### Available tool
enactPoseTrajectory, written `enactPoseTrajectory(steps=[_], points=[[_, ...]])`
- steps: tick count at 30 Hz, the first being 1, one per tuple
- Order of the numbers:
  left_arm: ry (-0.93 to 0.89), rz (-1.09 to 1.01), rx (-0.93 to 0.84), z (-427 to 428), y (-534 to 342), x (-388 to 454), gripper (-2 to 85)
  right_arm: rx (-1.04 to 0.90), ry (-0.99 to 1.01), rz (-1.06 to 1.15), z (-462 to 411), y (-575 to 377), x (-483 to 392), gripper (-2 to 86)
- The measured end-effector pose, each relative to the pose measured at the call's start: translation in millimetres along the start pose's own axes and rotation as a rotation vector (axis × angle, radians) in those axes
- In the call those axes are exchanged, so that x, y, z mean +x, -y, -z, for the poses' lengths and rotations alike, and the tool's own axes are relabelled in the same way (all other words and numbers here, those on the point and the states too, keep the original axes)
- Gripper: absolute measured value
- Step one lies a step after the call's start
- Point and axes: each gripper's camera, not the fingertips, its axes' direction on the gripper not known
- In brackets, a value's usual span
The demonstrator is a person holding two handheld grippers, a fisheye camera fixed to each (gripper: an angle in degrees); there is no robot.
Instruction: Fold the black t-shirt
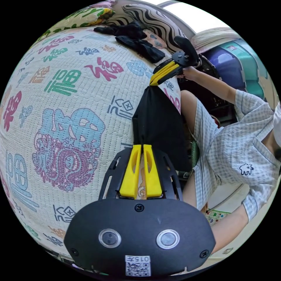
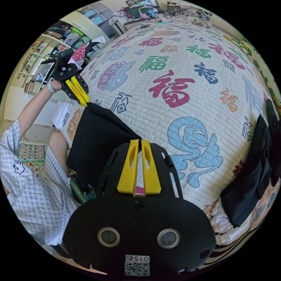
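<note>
The black t-shirt (image 1: 159, 117) hangs stretched between both grippers at the edge of the bed. In the left gripper view my left gripper (image 1: 142, 145) is shut on one corner of the shirt, and the right gripper (image 1: 152, 82) pinches the far corner. In the right gripper view my right gripper (image 2: 140, 141) is shut on the black t-shirt (image 2: 93, 137), which runs taut to the left gripper (image 2: 85, 104), also closed on the cloth. The lower part of the shirt drops over the bed's side, in front of the person's legs.
A quilted bed cover (image 1: 67, 96) with coloured printed characters spreads beside the shirt. Other black clothes (image 1: 131, 38) (image 2: 251, 181) lie near a striped pillow (image 1: 152, 17). The person in a checked shirt (image 1: 234, 146) stands by the bed. Shelves (image 2: 41, 61) stand behind.
</note>
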Motion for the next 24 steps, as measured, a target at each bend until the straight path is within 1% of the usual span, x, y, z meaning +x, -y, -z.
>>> enactPoseTrajectory(steps=[3,5,7,10,13,15,17,19,21,24], points=[[-0.029,0.049,-0.029,-6,-1,-32,0.6,-0.023,-0.006,-0.016,-9,1,12,0.8],[-0.032,0.068,-0.008,-4,-9,-47,0.4,-0.014,0.039,-0.055,-10,-3,26,2.6],[0.061,0.122,-0.004,3,-22,-62,0.2,0.001,0.063,-0.090,-6,-10,38,4.9],[-0.001,0.175,0.100,22,-51,-78,1.2,0.023,0.071,-0.130,2,-31,52,7.4],[-0.008,0.210,0.247,33,-84,-68,4.5,0.038,0.113,-0.161,5,-59,57,8.2],[-0.098,0.254,0.376,22,-112,-54,6.1,0.034,0.168,-0.187,1,-77,59,8.7],[-0.172,0.307,0.409,-1,-132,-44,7.1,0.007,0.271,-0.209,-12,-100,57,9.4],[-0.210,0.371,0.412,-28,-152,-32,7.8,-0.033,0.327,-0.204,-24,-115,52,9.7],[-0.265,0.478,0.407,-64,-178,-19,8.6,-0.083,0.361,-0.185,-36,-128,46,10.1],[-0.354,0.536,0.435,-96,-195,-11,9.4,-0.159,0.421,-0.169,-56,-143,42,10.9]])
